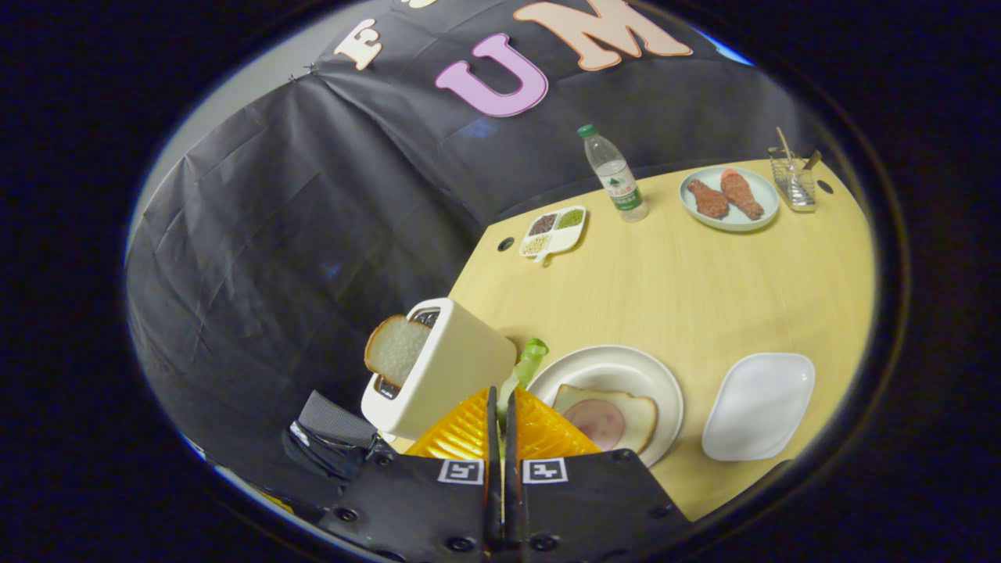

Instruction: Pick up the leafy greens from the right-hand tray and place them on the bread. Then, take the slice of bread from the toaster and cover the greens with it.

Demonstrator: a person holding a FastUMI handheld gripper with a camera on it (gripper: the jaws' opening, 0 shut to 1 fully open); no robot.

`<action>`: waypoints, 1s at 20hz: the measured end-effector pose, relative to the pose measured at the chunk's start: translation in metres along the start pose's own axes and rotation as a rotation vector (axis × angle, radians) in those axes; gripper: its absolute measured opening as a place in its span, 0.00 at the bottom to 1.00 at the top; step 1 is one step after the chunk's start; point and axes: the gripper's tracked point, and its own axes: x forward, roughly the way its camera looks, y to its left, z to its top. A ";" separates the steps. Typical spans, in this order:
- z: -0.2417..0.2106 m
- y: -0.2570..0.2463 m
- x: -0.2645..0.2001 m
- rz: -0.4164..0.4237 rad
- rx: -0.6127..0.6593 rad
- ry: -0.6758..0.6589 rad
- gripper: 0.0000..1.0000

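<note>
A: Just in front of the toaster (446, 367), what is the gripper (501, 407) doing?

B: Its jaws are pressed nearly together, pinching the leafy greens (525, 366); the green leaf sticks up past the fingertips, lifted clear of the tabletop (665, 289).

A: So the greens are off their tray?

B: Yes. The white tray (758, 407), well to the right of the toaster, lies bare. I judge the pick-up done and the carry under way.

A: And the bread they go on?

B: It sits on the round plate (618, 367) just right of the toaster, between toaster and tray. The slice of bread (626, 410) there carries a round of ham (596, 422). The greens hang beside the plate's near rim, not yet over the slice, so placing them is left to do.

A: The second slice?

B: It stands in the toaster's slot, the toast (395, 349) poking out at the top. Untouched, as far as I can judge, so the whole covering step remains.

A: Anything beyond the toaster?

B: Farther off, a small divided dish (554, 232) of beans, then a water bottle (615, 175), a plate of chicken pieces (729, 199) and a clear holder (794, 184) with sticks, all well away from the work.
</note>
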 end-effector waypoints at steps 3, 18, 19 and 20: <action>-0.023 -0.006 0.021 -0.018 0.038 0.052 0.05; -0.068 -0.115 0.040 -0.381 0.039 0.163 0.11; -0.068 -0.118 0.039 -0.387 0.049 0.164 0.12; -0.065 -0.119 0.038 -0.398 0.063 0.159 0.14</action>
